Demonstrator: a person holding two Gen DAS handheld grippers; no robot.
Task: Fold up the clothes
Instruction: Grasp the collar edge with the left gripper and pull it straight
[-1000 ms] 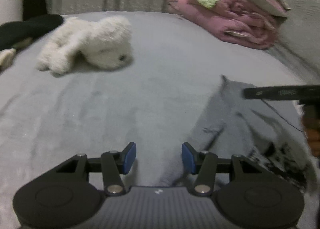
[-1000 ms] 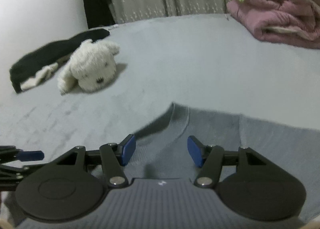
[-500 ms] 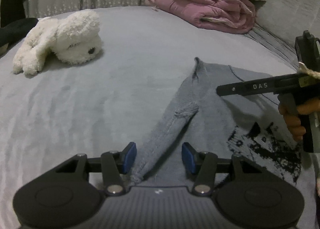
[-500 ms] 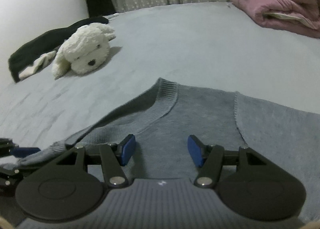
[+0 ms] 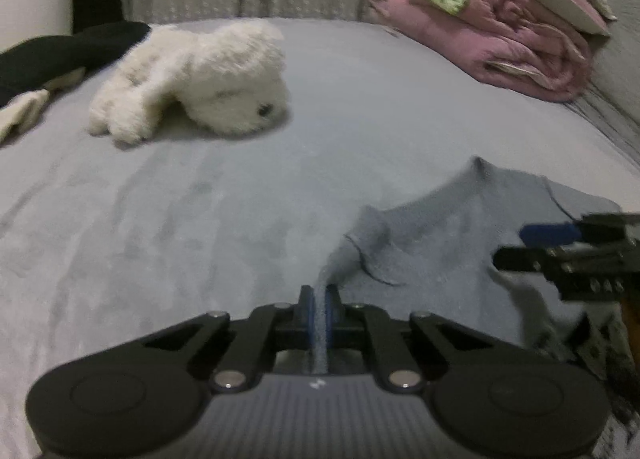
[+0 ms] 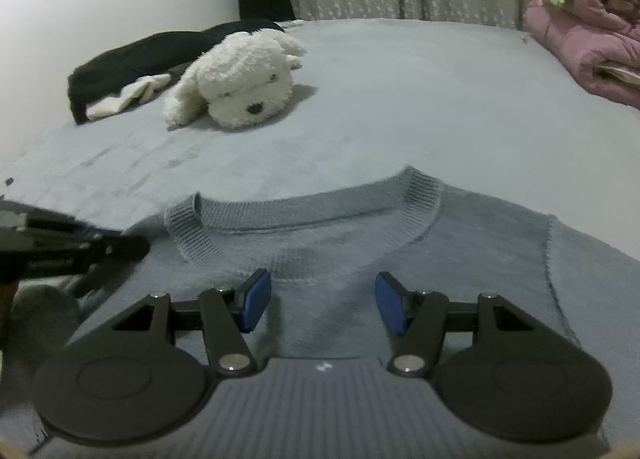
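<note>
A grey knit sweater (image 6: 480, 259) lies spread on the grey bed, its ribbed collar (image 6: 304, 215) facing away from me. My left gripper (image 5: 319, 299) is shut, and a thin fold of the sweater's (image 5: 440, 243) left edge is pinched between its blue pads. My right gripper (image 6: 320, 307) hovers open just below the collar, over the chest, with only flat fabric under its blue pads. Each gripper shows at the edge of the other's view: the right gripper (image 5: 524, 247) at the right, the left gripper (image 6: 100, 247) at the left.
A white plush dog (image 6: 240, 87) lies on the bed beyond the sweater, beside a black garment (image 6: 160, 47) with a pale sock. A rolled pink blanket (image 5: 520, 47) with a green cloth on top sits at the far right. Curtains hang behind the bed.
My left gripper has closed on the sweater's edge, which lay between its open jaws half a second ago. In the right wrist view the whole collar has come into sight.
</note>
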